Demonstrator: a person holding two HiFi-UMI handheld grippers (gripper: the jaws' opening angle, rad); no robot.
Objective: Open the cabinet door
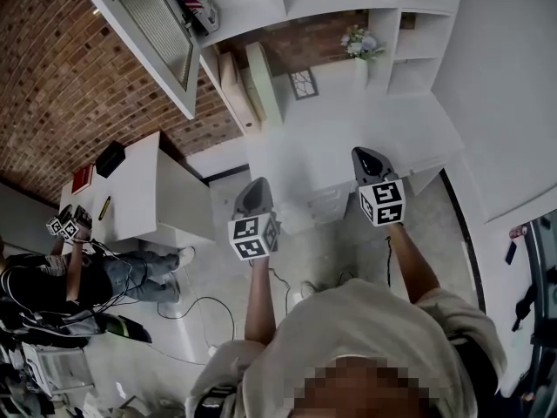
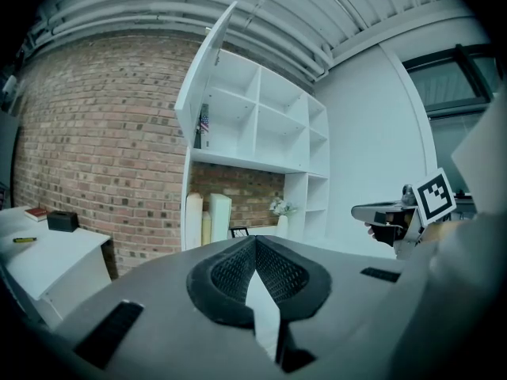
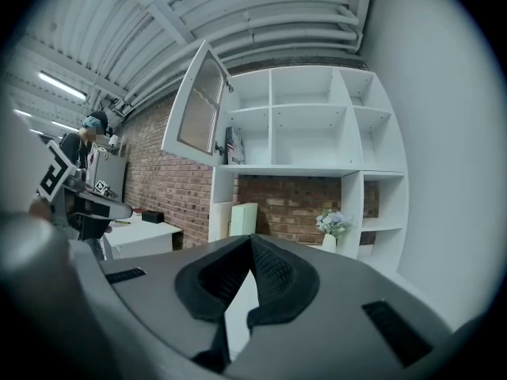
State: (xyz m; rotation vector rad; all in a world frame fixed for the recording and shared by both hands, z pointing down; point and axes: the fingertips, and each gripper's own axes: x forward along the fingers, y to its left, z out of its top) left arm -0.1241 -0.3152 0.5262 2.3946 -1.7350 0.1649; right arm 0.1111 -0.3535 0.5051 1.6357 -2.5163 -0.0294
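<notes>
The white glass-panelled cabinet door (image 3: 198, 105) stood raised, far up-left of the shut, empty left gripper (image 2: 255, 244) and right gripper (image 3: 252, 244), left likely nearer.

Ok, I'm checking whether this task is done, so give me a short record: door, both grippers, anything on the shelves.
cabinet door: swung open, at the upper left of the shelf unit
left gripper: jaws together, empty, clear of the door
right gripper: jaws together, empty, clear of the door
lower recess: vase of flowers
task state: door already open
</notes>
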